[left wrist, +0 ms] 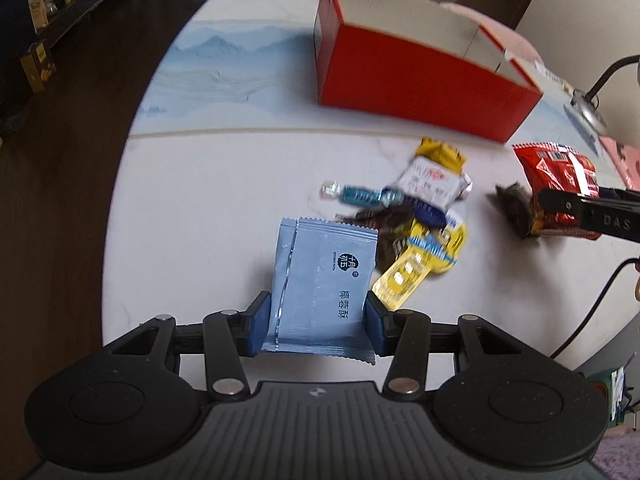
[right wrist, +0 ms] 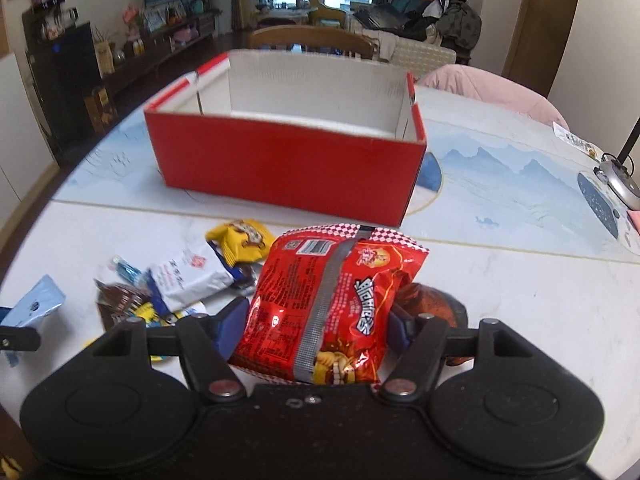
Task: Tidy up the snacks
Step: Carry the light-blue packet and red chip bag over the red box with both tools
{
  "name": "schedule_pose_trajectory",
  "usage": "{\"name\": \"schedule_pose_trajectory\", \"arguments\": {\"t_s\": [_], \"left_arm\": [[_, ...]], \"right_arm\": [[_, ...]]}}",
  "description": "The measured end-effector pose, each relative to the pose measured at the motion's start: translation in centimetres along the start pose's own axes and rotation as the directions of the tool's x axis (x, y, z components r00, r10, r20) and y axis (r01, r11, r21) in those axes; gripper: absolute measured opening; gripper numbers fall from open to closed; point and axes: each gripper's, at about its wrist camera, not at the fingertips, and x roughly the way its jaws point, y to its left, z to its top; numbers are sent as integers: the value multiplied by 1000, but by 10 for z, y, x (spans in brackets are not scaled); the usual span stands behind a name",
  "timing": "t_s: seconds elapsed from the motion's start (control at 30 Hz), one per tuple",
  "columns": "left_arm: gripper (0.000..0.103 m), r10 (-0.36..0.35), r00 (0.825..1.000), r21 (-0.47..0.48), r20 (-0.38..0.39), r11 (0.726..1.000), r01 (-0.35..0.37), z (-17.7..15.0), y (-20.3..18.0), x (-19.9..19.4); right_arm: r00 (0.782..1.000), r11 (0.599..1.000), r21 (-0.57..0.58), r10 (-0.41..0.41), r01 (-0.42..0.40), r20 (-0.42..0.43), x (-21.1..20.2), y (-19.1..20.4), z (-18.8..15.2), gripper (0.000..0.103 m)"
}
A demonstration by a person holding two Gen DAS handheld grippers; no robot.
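Observation:
My left gripper [left wrist: 318, 316] is shut on a light blue snack packet [left wrist: 320, 280] and holds it above the white table. My right gripper [right wrist: 318, 320] is shut on a red snack bag [right wrist: 332, 304]; this bag also shows at the right of the left wrist view [left wrist: 560, 188]. An open red box [right wrist: 280, 168] with a white inside stands beyond the snacks; it also shows in the left wrist view [left wrist: 420, 88]. A pile of loose snacks [left wrist: 416, 208] lies between the grippers and the box, with a white packet [right wrist: 192, 276] and a yellow packet [right wrist: 244, 240].
A dark brown packet [right wrist: 436, 304] lies behind the red bag. A desk lamp base [right wrist: 618, 184] stands at the table's far right. A pink cushion [right wrist: 492, 88] and a wooden chair [right wrist: 312, 42] are behind the box. The table edge [left wrist: 120, 184] drops to dark floor at left.

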Motion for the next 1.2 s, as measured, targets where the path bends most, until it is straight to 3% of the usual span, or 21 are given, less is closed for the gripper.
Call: {"name": "schedule_pose_trajectory", "arguments": {"t_s": [0.53, 0.87, 1.2], "left_arm": [[48, -28, 992, 56, 121, 998, 22, 57, -37, -49], [48, -23, 979, 121, 202, 993, -1, 121, -73, -57], [48, 27, 979, 122, 202, 991, -53, 192, -101, -29]], "right_arm": [[989, 998, -32, 64, -60, 132, -52, -11, 54, 69], [983, 996, -51, 79, -72, 164, -39, -32, 100, 69], [983, 992, -68, 113, -104, 145, -4, -55, 143, 69]]}}
